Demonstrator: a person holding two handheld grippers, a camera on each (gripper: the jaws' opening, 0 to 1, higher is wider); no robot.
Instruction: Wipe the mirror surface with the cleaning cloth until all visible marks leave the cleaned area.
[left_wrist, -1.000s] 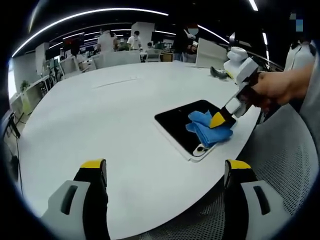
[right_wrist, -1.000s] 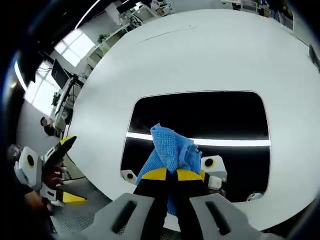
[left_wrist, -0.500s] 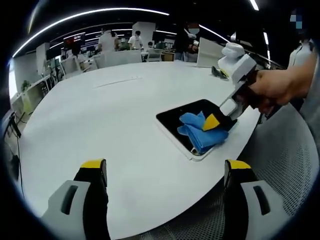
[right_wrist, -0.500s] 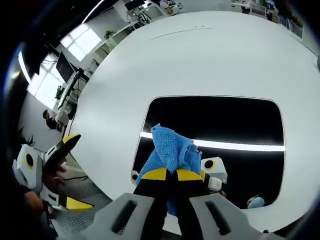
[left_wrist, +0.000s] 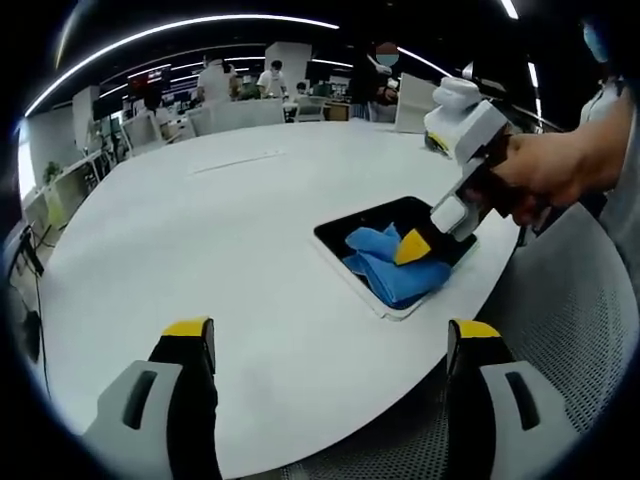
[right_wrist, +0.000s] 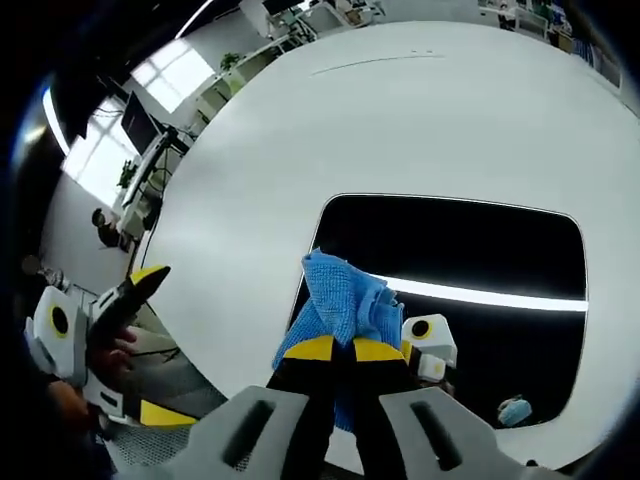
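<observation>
The right gripper (right_wrist: 333, 348), jaws clamped on the blue cloth (right_wrist: 342, 295), is wiping the mirror (right_wrist: 470, 260) beneath it, and should next be sweeping toward the uncleaned glass ahead.

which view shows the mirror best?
Right gripper view: the mirror spreads wide and close, its dark glass reflecting a light strip. In the left gripper view it is small, far off, partly covered by the blue cloth.

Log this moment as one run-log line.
right gripper: shut on blue microfibre cloth | cloth on dark rectangular mirror | left gripper: open, off white table
</observation>
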